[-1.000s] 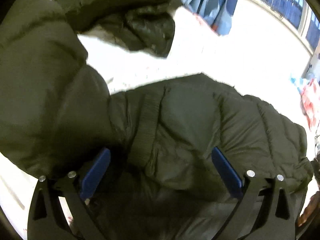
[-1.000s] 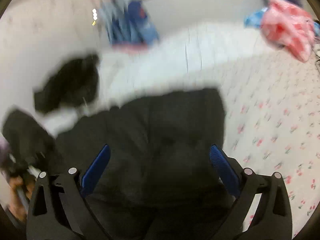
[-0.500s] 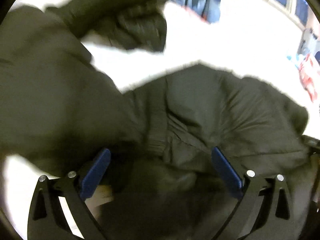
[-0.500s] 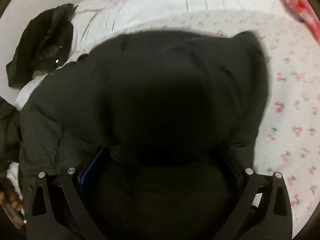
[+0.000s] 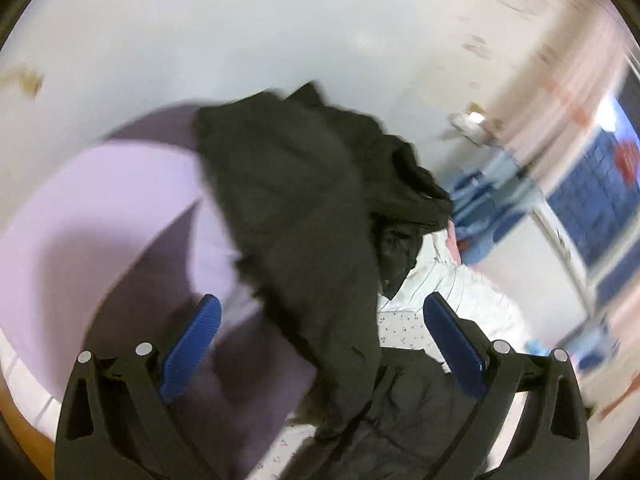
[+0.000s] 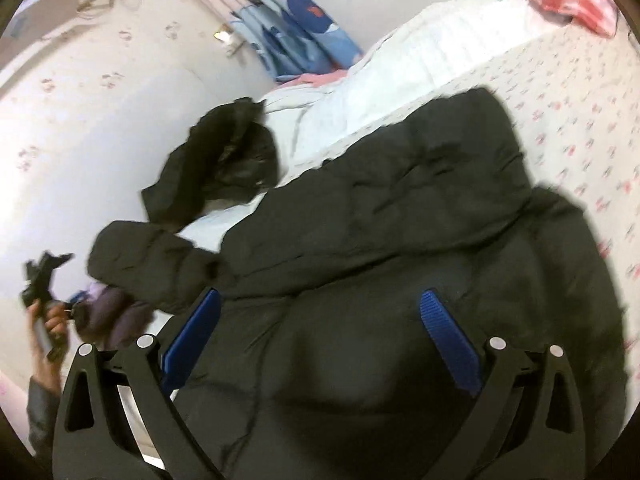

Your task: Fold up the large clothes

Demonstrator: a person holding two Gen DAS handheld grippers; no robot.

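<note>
Black puffer jacket (image 6: 400,240) lies spread over the bed (image 6: 580,92), covering most of the cherry-print sheet ahead of and under the right gripper (image 6: 320,336). Its fingers (image 6: 448,344) stand wide apart with nothing pinched between the blue pads; the quilted body of the jacket sits directly below and between them. Beyond the left finger a sleeve (image 6: 156,260) runs out to the left, and farther off the hood (image 6: 224,156) rests crumpled on a white duvet (image 6: 400,76) by the wall. At the far left of the right wrist view a hand (image 6: 52,324) holds the other gripper's handle, just beside the cuff of the sleeve.

The left gripper (image 5: 320,348) points up toward the wall, and this view is blurred by motion. Its fingers (image 5: 192,344) are also spread wide. A dark fold of the jacket hangs down through the gap between them, touching neither pad as far as the blur allows. Left of the fingers lies lilac fabric (image 5: 100,220); more of the jacket sits low between the fingers. A blue patterned cloth (image 6: 296,32) hangs at the far wall.
</note>
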